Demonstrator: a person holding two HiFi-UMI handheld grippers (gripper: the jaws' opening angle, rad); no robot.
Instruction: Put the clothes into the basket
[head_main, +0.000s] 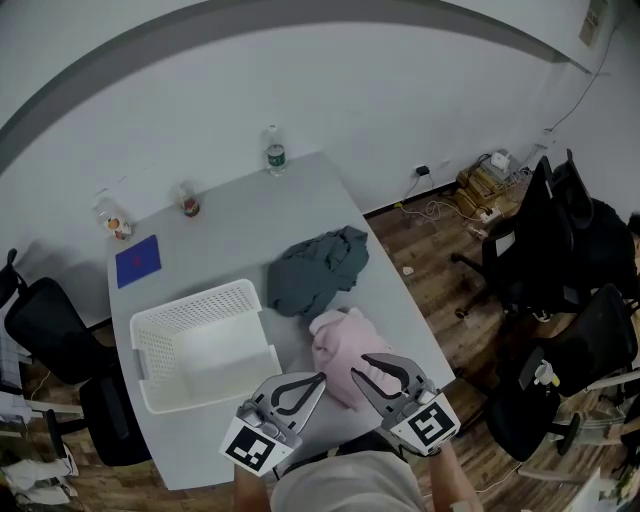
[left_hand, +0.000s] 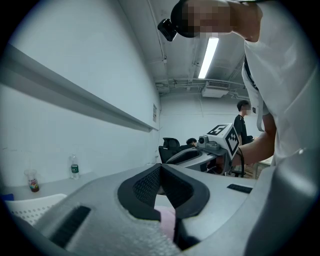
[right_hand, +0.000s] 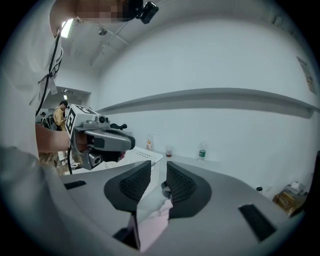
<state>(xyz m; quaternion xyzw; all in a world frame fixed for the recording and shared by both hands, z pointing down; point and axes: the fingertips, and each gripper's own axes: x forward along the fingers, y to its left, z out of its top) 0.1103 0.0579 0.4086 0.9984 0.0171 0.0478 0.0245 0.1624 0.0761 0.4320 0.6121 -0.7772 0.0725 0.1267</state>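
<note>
Basket (head_main: 195, 303) was empty, so no step was done yet. Pink garment (head_main: 338, 350) lay on table (head_main: 250, 215) just beside basket, grey-green garment (head_main: 318, 268) behind it. Right gripper (head_main: 372, 366) was over pink garment, jaws narrowly apart. Left gripper (head_main: 318, 380) was closed, seemingly on nothing. Both garments were left to move.

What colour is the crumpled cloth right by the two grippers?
Pale pink. The garment shows best in the head view.

Head view steeply down on table (head_main: 250, 215) — gripper views low, level, sharing basket (right_hand: 142, 155).
</note>
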